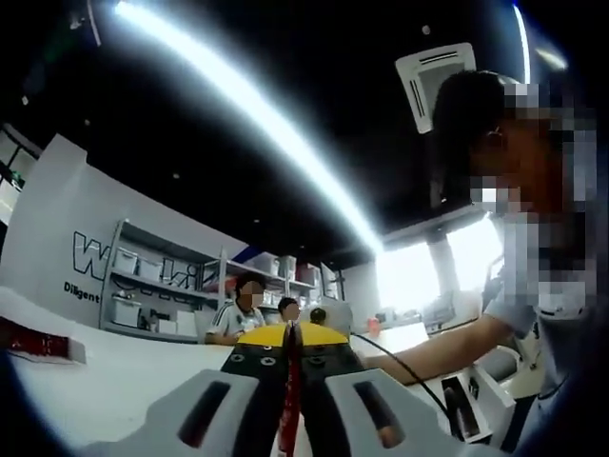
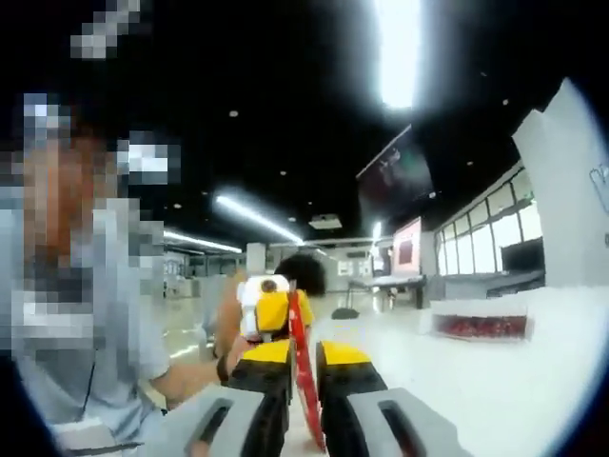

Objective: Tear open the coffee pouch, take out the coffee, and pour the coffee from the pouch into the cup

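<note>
Left gripper view: the left hand-held gripper (image 1: 291, 381) is clamped on the red pouch (image 1: 290, 419), edge-on, running near to far.

Right gripper view: the right hand-held gripper (image 2: 304, 381) pinches the same pouch (image 2: 303, 371); the left gripper sits just beyond, so tearing means pulling them apart.

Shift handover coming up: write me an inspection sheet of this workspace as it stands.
Surface: white table, mostly bare.
Job's things: red coffee pouch edge-on, pinched in both grippers; cup: nothing seen.
Clutter: red flat pack near the table edge.
Grippers: left gripper shut on the pouch; right gripper shut on it too.
Cables: black cable beside the left gripper.
Surroundings: shelving with bins, seated people, ceiling light strips.
</note>
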The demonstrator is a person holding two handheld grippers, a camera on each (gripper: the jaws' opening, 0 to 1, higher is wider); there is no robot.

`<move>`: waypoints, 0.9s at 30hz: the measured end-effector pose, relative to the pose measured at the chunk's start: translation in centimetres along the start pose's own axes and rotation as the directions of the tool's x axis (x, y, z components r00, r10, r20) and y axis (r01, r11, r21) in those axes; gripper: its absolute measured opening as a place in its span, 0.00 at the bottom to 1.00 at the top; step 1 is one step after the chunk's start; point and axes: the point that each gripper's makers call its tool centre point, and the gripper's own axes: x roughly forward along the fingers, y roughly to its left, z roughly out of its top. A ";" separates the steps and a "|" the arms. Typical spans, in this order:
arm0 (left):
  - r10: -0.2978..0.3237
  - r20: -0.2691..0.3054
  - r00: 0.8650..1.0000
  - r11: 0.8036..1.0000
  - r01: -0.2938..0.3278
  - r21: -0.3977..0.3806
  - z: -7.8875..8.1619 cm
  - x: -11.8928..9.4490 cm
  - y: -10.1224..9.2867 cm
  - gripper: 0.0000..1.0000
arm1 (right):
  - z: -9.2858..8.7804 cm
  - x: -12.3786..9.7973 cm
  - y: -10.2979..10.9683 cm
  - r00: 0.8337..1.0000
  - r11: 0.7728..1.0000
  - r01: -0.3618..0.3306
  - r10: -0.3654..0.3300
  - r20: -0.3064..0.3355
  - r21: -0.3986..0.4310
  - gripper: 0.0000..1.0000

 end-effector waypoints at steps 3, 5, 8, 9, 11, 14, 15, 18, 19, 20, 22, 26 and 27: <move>-0.001 -0.001 1.000 1.000 0.001 -0.005 0.0 0.0 -0.1 0.05 | 1.0 0.2 0.1 0.999 1.000 0.008 -0.008 0.047 0.000 0.12; -0.004 -0.002 1.000 1.000 0.004 -0.005 0.0 0.0 0.0 0.05 | 1.0 0.6 0.2 0.999 1.000 0.007 -0.007 0.043 0.002 0.12; -0.008 -0.004 1.000 1.000 0.008 0.004 0.0 0.1 -0.1 0.05 | 0.8 1.0 0.5 0.999 1.000 -0.002 0.002 0.035 -0.008 0.12; -0.012 -0.006 1.000 1.000 0.012 0.008 0.0 0.1 -0.2 0.05 | 0.8 1.2 0.6 0.999 1.000 -0.009 0.009 0.039 -0.008 0.12; -0.014 -0.010 1.000 1.000 0.014 0.019 -0.1 0.2 -0.3 0.05 | 1.0 1.4 0.8 0.998 1.000 -0.018 0.019 0.054 -0.009 0.10; -0.018 -0.011 1.000 0.999 0.018 0.028 -0.1 0.2 -0.3 0.05 | 1.5 1.7 0.7 0.996 1.000 -0.003 0.005 0.094 -0.014 0.04; -0.012 -0.007 1.000 0.999 0.012 0.032 0.0 0.1 -0.1 0.05 | 1.5 1.8 0.7 0.995 1.000 -0.005 0.007 0.097 -0.014 0.04; -0.008 -0.007 1.000 1.000 0.008 0.017 0.0 0.1 0.0 0.05 | 1.5 1.8 0.5 0.996 1.000 0.004 -0.002 0.093 -0.019 0.04; -0.008 -0.007 1.000 1.000 0.008 0.020 0.0 0.1 0.0 0.05 | 1.5 1.8 0.5 0.996 1.000 0.004 -0.002 0.090 -0.021 0.04; -0.009 -0.007 1.000 1.000 0.009 0.023 0.0 0.1 0.0 0.05 | 1.6 1.8 0.6 0.996 1.000 0.005 -0.003 0.088 -0.020 0.04; -0.009 -0.002 1.000 0.999 0.009 0.052 0.1 0.1 -0.1 0.06 | 1.6 2.0 0.7 0.997 1.000 0.008 -0.006 0.079 -0.023 0.03; -0.013 0.015 1.000 0.997 0.012 0.074 0.3 0.0 -0.3 0.06 | 1.5 2.4 0.9 0.998 1.000 0.010 -0.010 0.059 -0.007 0.03; -0.012 0.015 1.000 0.997 0.011 0.070 0.3 0.1 -0.3 0.05 | 1.5 2.4 0.7 0.998 1.000 0.016 -0.016 0.057 0.004 0.03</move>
